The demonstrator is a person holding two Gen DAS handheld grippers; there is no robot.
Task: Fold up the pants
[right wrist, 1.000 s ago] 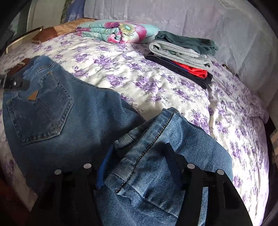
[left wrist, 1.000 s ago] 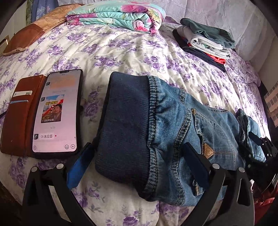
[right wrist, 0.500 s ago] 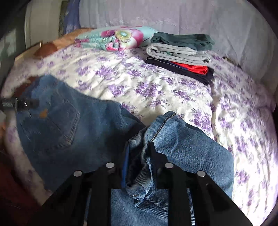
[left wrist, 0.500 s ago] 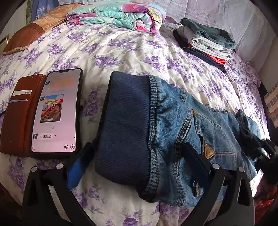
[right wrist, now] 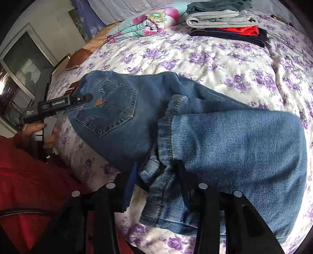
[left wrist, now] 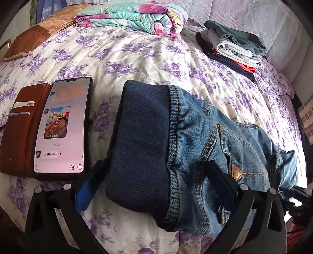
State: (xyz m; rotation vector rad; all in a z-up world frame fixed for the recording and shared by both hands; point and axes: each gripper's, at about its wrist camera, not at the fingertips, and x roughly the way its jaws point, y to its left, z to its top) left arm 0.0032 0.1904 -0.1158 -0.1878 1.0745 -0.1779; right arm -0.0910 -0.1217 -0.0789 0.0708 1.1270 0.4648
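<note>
Blue jeans (left wrist: 195, 140) lie on the floral bedspread, their dark ribbed waistband (left wrist: 140, 136) toward the left wrist camera. My left gripper (left wrist: 150, 175) stands wide open around the waistband end; it also shows in the right wrist view (right wrist: 78, 99) at the waist. The jeans' legs (right wrist: 234, 144) are doubled back over the seat with its back pocket (right wrist: 109, 109). My right gripper (right wrist: 154, 172) is shut on the bunched leg hems (right wrist: 156, 172) at the bed's near edge.
A phone (left wrist: 62, 125) in an open brown wallet case (left wrist: 17, 127) lies left of the waistband. A folded floral quilt (left wrist: 133, 17) and a stack of folded clothes (left wrist: 232, 46) sit at the far side. A brown pillow (left wrist: 39, 33) is far left.
My right gripper closed on the leg hems and drew them back toward the bed's near edge, swinging to face the waist. The left gripper stayed open around the waistband.
</note>
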